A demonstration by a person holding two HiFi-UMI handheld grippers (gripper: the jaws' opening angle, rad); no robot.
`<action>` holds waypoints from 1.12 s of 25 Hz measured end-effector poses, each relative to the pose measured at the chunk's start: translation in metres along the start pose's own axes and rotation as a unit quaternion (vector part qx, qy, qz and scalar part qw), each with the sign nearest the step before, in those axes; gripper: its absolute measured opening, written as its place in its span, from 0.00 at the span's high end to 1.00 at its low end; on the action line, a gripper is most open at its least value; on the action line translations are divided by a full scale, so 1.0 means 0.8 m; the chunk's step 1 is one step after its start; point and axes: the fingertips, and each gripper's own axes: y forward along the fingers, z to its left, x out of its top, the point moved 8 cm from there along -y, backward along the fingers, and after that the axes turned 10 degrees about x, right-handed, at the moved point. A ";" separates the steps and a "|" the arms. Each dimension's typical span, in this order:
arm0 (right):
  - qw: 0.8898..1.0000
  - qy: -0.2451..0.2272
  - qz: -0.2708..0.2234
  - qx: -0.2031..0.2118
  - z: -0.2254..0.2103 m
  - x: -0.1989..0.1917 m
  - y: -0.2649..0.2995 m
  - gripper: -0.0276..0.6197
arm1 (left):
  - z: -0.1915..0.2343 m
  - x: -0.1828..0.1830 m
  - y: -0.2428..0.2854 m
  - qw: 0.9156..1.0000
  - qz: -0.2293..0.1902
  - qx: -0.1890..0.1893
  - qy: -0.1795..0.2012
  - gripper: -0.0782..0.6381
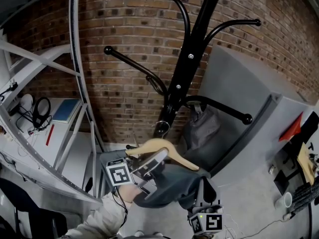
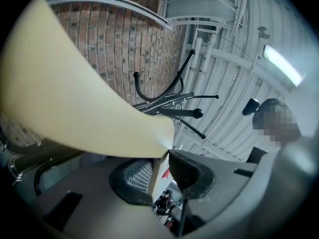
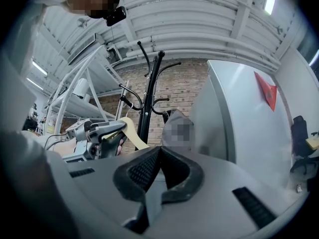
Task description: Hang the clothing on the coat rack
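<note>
A black coat rack (image 1: 192,54) stands against the brick wall; in the left gripper view its curved arms (image 2: 169,101) show past the hanger. A pale wooden hanger (image 1: 167,152) carries a dark grey garment (image 1: 172,185) that sags below it. My left gripper (image 1: 157,159) is shut on the hanger's shoulder, which fills the left gripper view as a broad hanger (image 2: 75,98) clamped between the pads. My right gripper (image 1: 203,203) is low at the garment's right edge, with its pads shut on a fold of grey cloth (image 3: 155,193). The hanger sits just below and in front of the rack's pole.
A grey bag (image 1: 200,127) hangs on a lower right arm of the rack. A tall grey cabinet (image 1: 249,98) stands close on the right. White metal framing (image 1: 75,83) and a shelf with headphones (image 1: 42,106) are on the left. A white cup (image 1: 284,201) sits on the floor.
</note>
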 end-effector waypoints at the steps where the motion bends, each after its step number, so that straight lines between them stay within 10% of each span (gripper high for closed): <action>1: 1.000 0.001 0.001 0.000 0.000 -0.001 0.000 0.92 | 0.003 0.000 0.001 1.000 -0.002 -0.001 -0.003 0.76; 28: 1.000 0.010 0.008 -0.011 -0.007 -0.014 -0.007 0.92 | 0.036 0.009 0.025 1.000 -0.015 0.005 -0.004 0.74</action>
